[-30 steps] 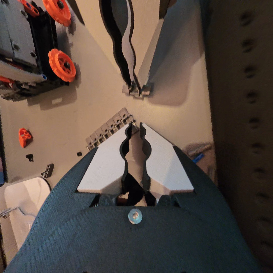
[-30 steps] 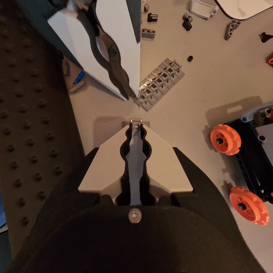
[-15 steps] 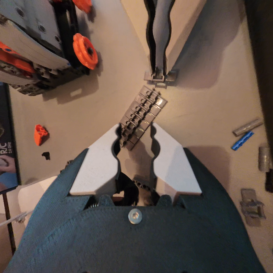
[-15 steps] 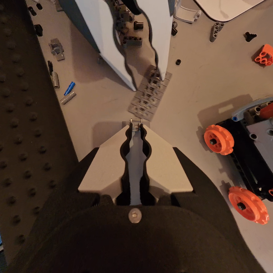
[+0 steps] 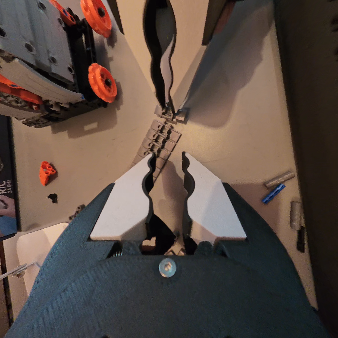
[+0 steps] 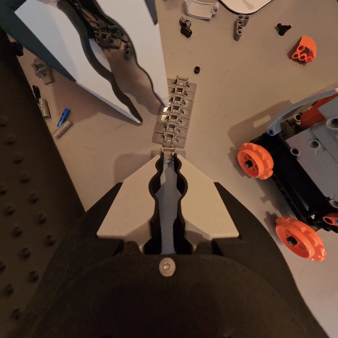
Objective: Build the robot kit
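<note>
My right gripper (image 6: 167,157) pinches a single grey track link (image 6: 167,153) at the six o'clock end of the flat-lying track strip (image 6: 174,113), apparently for joining, while my left gripper (image 5: 167,155) hovers open over its far end.

Printed writing is seen only on a dark box (image 5: 7,182) at the left edge of the left wrist view, where pale letters and figures are set sideways above a blue patch. No other writing, number or sign can be read on the table (image 5: 91,155), and none is seen in the right wrist view.
</note>
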### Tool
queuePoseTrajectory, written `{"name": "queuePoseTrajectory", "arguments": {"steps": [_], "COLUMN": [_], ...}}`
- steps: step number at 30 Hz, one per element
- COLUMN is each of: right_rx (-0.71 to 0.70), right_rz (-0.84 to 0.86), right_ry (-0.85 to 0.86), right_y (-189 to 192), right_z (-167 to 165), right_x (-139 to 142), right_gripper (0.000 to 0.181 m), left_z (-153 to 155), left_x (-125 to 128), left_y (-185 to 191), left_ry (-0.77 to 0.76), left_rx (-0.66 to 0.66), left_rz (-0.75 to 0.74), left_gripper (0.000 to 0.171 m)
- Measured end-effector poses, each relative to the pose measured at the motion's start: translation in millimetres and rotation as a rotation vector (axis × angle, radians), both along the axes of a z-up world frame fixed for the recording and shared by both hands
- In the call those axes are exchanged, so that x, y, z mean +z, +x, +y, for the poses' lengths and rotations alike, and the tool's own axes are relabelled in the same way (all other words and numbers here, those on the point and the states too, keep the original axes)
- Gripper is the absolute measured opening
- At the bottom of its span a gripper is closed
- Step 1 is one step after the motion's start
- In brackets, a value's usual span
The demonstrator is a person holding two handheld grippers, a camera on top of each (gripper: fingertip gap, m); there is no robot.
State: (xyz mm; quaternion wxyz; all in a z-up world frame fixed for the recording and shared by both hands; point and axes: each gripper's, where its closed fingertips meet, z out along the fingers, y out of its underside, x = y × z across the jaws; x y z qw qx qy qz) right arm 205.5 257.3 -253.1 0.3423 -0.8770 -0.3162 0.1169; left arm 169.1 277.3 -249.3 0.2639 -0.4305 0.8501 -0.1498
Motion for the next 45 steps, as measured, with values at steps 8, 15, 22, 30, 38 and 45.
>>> {"name": "queuePoseTrajectory", "arguments": {"steps": [8, 15, 22, 30, 38, 45], "right_rx": [-0.01, -0.027, -0.026, 0.041, 0.14, 0.241], "right_rz": [0.0, 0.002, -0.009, -0.019, -0.142, -0.21], "right_ry": [-0.014, -0.016, -0.033, -0.051, -0.057, -0.1], "right_y": [-4.3, -0.2, 3.3, 1.6, 4.0, 3.9], "right_z": [2.7, 4.5, 2.1, -7.2, -6.3, -2.8], "right_x": [-2.3, -2.0, -3.7, -1.3, -2.2, -3.8], "right_gripper": [0.008, 0.008, 0.008, 0.008, 0.008, 0.008], "left_z": [27.1, 23.2, 9.9, -6.4, -7.8, -7.9], "left_x": [-10.1, -11.2, -11.6, -11.5, -11.5, -11.5], "left_y": [7.7, 5.7, 0.9, -5.2, -5.3, -5.2], "left_ry": [-0.075, -0.038, -0.028, 0.015, 0.017, 0.015], "left_rx": [-0.019, 0.013, 0.141, 0.177, 0.164, 0.15], "left_rz": [0.042, 0.041, 0.03, 0.013, 0.01, 0.009], "left_gripper": [0.029, 0.022, 0.019, 0.016, 0.015, 0.015]}}
